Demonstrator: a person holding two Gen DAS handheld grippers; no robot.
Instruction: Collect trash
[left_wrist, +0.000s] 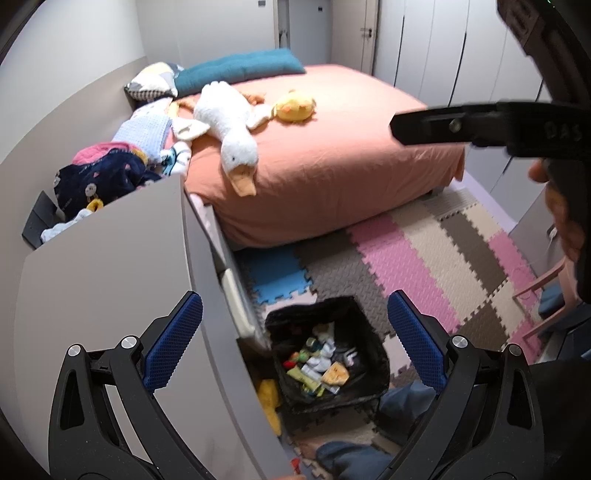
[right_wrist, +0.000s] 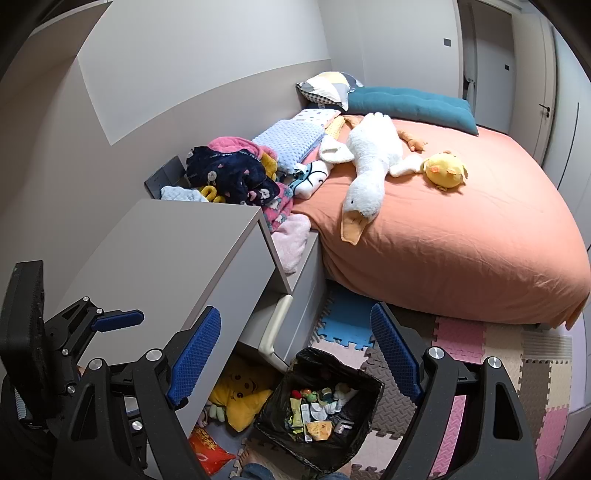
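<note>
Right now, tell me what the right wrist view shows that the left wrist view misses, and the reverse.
Only the right wrist view: an orange packet on the floor under the cabinet, and a smiling yellow star pillow.
Only the left wrist view: pink chair legs at the right.
Both: the lined bin holding wrappers, the goose, the bed, open empty fingers.
</note>
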